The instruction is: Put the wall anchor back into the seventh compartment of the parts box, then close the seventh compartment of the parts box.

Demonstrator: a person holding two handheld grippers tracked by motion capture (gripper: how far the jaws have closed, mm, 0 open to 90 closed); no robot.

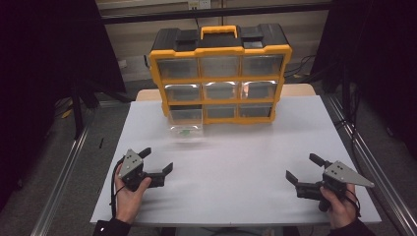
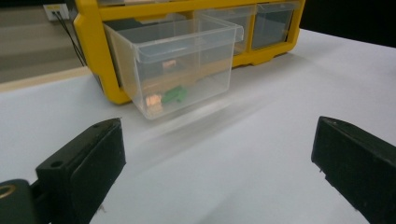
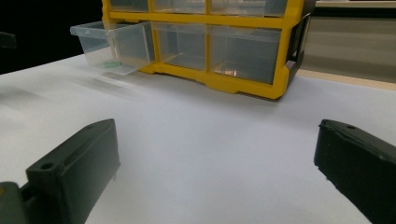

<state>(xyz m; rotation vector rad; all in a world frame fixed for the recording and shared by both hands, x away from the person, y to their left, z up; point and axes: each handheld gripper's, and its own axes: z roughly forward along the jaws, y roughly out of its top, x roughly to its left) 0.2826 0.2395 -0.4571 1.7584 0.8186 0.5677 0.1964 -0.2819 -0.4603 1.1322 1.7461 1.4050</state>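
Observation:
A yellow and black drawer organizer (image 1: 220, 73) stands at the back of the white table (image 1: 236, 162). Its bottom-left clear drawer (image 1: 185, 130) (image 2: 180, 65) (image 3: 114, 44) is pulled out and holds a small green part (image 2: 174, 94) and a copper-coloured piece (image 2: 153, 100). My left gripper (image 1: 157, 161) (image 2: 217, 168) rests open near the front left of the table, pointed at that drawer with nothing between its jaws. My right gripper (image 1: 304, 169) (image 3: 217, 172) is open at the front right, also empty.
The other drawers of the organizer (image 3: 243, 51) are pushed in. A wooden strip (image 1: 295, 90) borders the table behind the organizer. Metal rails (image 1: 64, 167) run along both sides of the table, with dark floor beyond.

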